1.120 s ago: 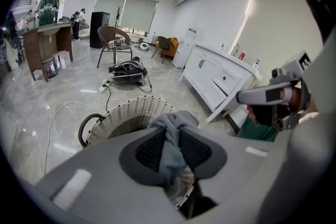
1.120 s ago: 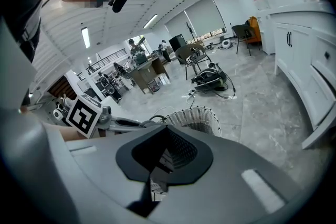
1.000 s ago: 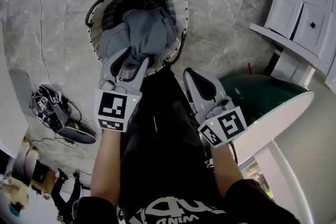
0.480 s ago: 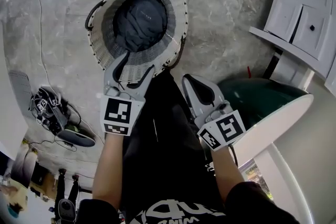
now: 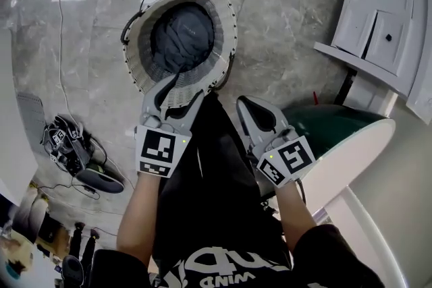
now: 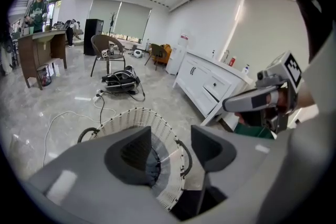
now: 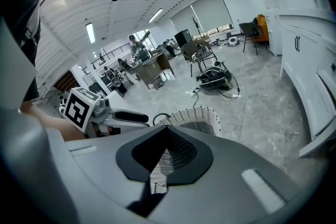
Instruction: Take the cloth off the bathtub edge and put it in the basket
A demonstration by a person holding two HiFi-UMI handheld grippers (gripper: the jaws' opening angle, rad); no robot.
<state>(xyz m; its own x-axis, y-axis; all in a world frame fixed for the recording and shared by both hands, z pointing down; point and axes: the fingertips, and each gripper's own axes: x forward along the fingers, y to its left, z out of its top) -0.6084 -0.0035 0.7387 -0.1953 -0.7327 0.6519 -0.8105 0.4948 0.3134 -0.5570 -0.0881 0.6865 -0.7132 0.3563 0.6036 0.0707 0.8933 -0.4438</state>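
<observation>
Dropped from the left gripper (image 5: 183,85), its empty jaws just narrowed yet apart, the grey cloth (image 5: 183,37) lies in the basket (image 5: 144,54) at its twelve o'clock; the right gripper (image 5: 245,103) is clenched, farther off.

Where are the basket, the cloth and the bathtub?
basket (image 5: 144,54): head view, on its woven inner wall, left side.
cloth (image 5: 182,37): head view, on the middle of the dark heap inside the basket.
bathtub (image 5: 358,148): head view, on its white edge.

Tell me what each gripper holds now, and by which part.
Nothing is held. The left gripper stands open and empty, its jaws having just closed slightly; the right gripper is shut on nothing. The cloth lies in the basket.
</observation>
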